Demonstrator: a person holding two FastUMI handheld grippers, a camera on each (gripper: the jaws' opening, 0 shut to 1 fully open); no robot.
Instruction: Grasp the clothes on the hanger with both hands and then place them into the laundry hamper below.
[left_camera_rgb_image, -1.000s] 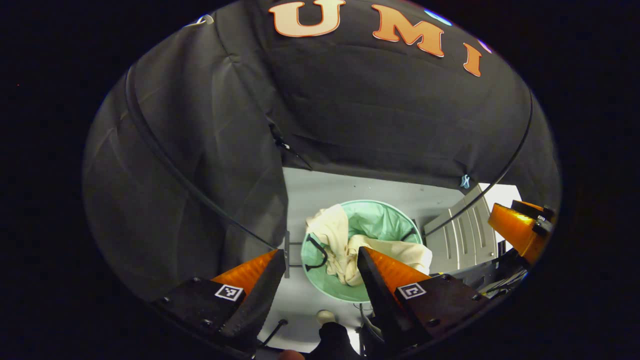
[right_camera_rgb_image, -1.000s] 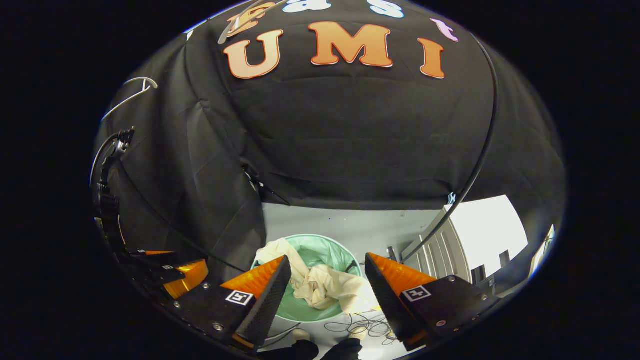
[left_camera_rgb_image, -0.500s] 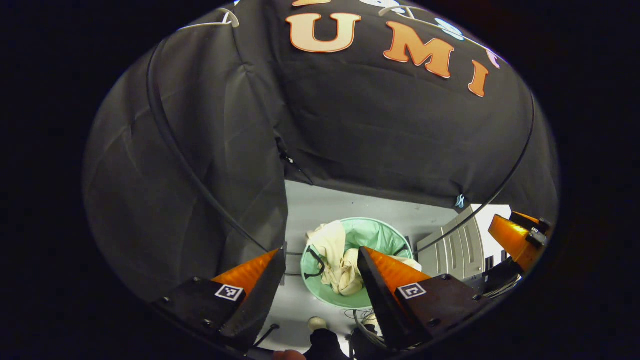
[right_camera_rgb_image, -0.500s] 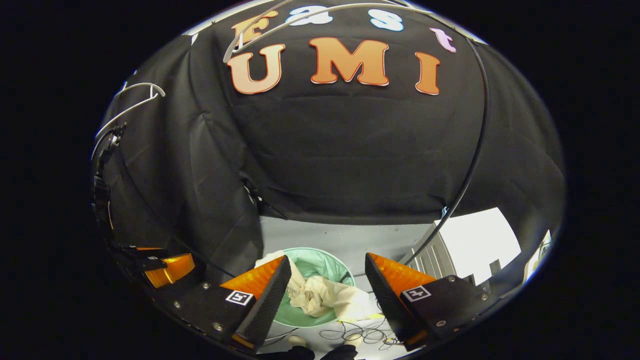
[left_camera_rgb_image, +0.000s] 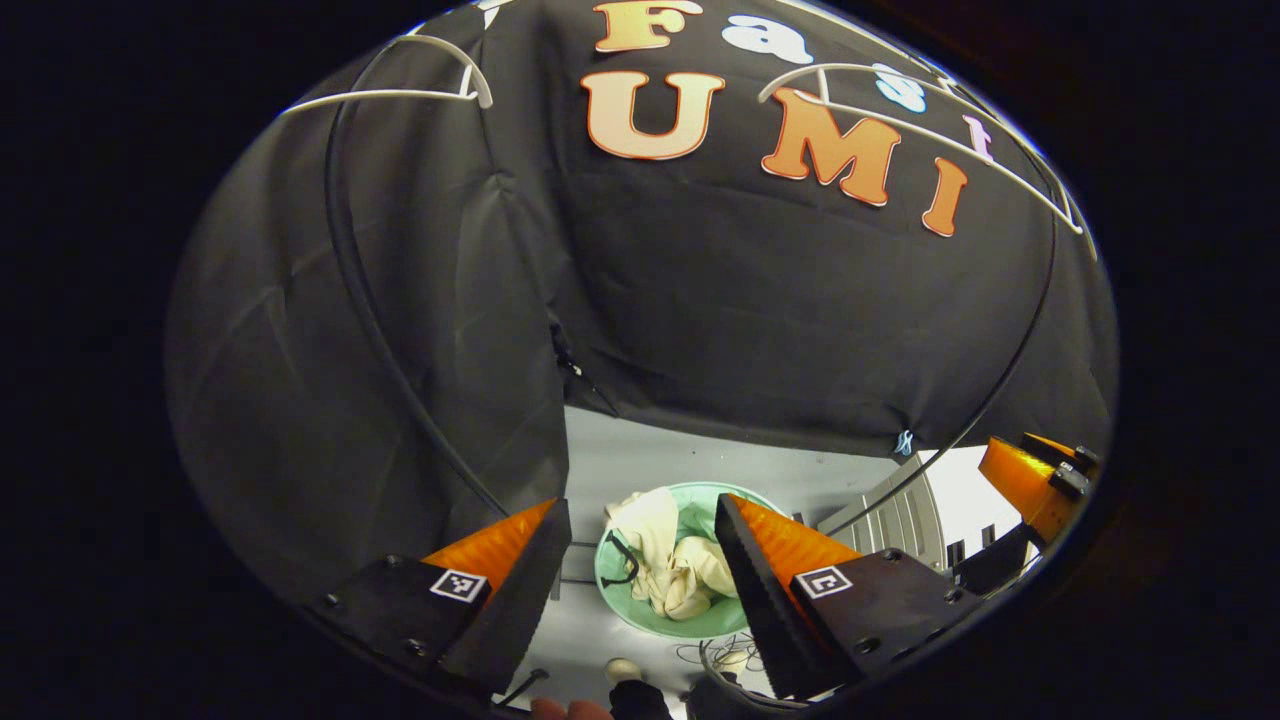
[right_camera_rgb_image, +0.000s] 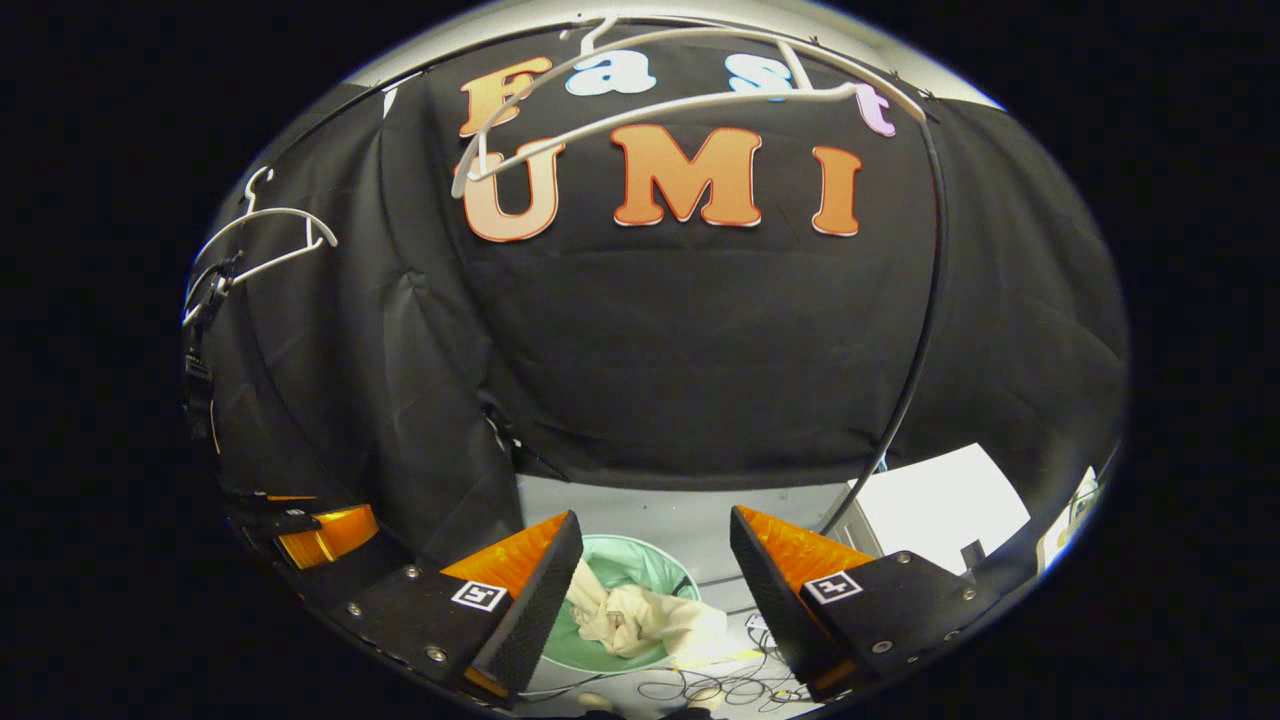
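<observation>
A cream garment (left_camera_rgb_image: 672, 565) lies crumpled in the round green laundry hamper (left_camera_rgb_image: 612, 572) on the floor, one part draped over its rim. In the right gripper view the same garment (right_camera_rgb_image: 630, 618) rests in the hamper (right_camera_rgb_image: 640, 562), spilling over its near edge. My left gripper (left_camera_rgb_image: 640, 510) is open, high above the hamper, nothing between its fingers. My right gripper (right_camera_rgb_image: 655, 525) is open and empty too, also well above it. Two bare white hangers (right_camera_rgb_image: 660, 95) (right_camera_rgb_image: 262, 238) hang up top. The right gripper (left_camera_rgb_image: 1030, 478) shows at the left gripper view's right edge.
Black cloth walls enclose the booth on the left and back. A grey ribbed panel (left_camera_rgb_image: 900, 510) stands right of the hamper. Loose cables (right_camera_rgb_image: 715, 680) lie on the grey floor near the hamper. A black curved pole (right_camera_rgb_image: 915, 330) runs down the right side.
Both grippers have risen and tilted up: the hamper and garment have shrunk and dropped lower in both views, and the bare hangers have come into sight at the top.
</observation>
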